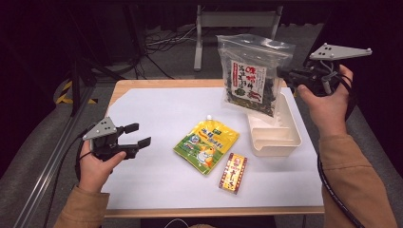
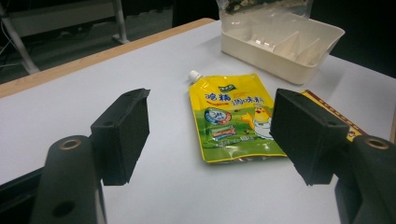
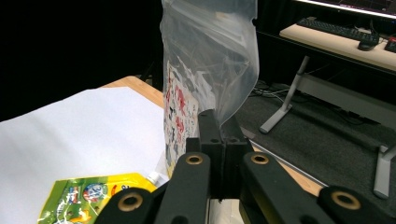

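A clear plastic bag of dark dried food with a white and red label hangs upright over the cream tray. My right gripper is shut on the bag's right edge; in the right gripper view the bag rises from the closed jaws. A yellow-green spouted pouch lies flat mid-table, also in the left gripper view. A small red and yellow packet lies beside it. My left gripper hovers open at the table's left, holding nothing.
The table has a white sheet with a wooden edge. The cream tray has dividers inside. Metal stand legs and cables lie on the floor behind the table.
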### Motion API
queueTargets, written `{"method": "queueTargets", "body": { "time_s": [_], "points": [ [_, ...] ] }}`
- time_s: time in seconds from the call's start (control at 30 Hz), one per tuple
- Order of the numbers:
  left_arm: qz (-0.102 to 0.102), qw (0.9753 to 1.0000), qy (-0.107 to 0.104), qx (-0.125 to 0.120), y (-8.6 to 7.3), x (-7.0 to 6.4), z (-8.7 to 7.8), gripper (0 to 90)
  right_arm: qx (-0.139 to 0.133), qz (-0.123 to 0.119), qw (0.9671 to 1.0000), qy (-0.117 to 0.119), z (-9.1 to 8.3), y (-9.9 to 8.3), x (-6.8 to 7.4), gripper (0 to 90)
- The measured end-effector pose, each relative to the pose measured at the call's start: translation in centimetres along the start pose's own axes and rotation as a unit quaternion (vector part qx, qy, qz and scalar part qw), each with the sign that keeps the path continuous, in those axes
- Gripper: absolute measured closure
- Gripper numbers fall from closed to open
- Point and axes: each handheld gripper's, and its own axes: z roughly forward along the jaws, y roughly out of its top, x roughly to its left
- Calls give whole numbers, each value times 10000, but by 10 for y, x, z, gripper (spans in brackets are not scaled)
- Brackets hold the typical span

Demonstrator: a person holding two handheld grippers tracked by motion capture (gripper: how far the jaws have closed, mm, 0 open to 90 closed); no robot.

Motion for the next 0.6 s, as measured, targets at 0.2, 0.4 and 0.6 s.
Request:
{"method": "queueTargets", "body": {
  "time_s": [0.2,0.4,0.6],
  "points": [
    [-29,9999,30,100,-2,0,11,189,27,18,9999,-122,0,-9,-13,900],
    [-39,9999,4,163,-4,0,19,156,10,32,9999,-148,1,-19,-23,900],
    [-20,9997,3,244,-5,0,27,152,-22,70,9999,-153,3,-32,-32,900]
  ]
}}
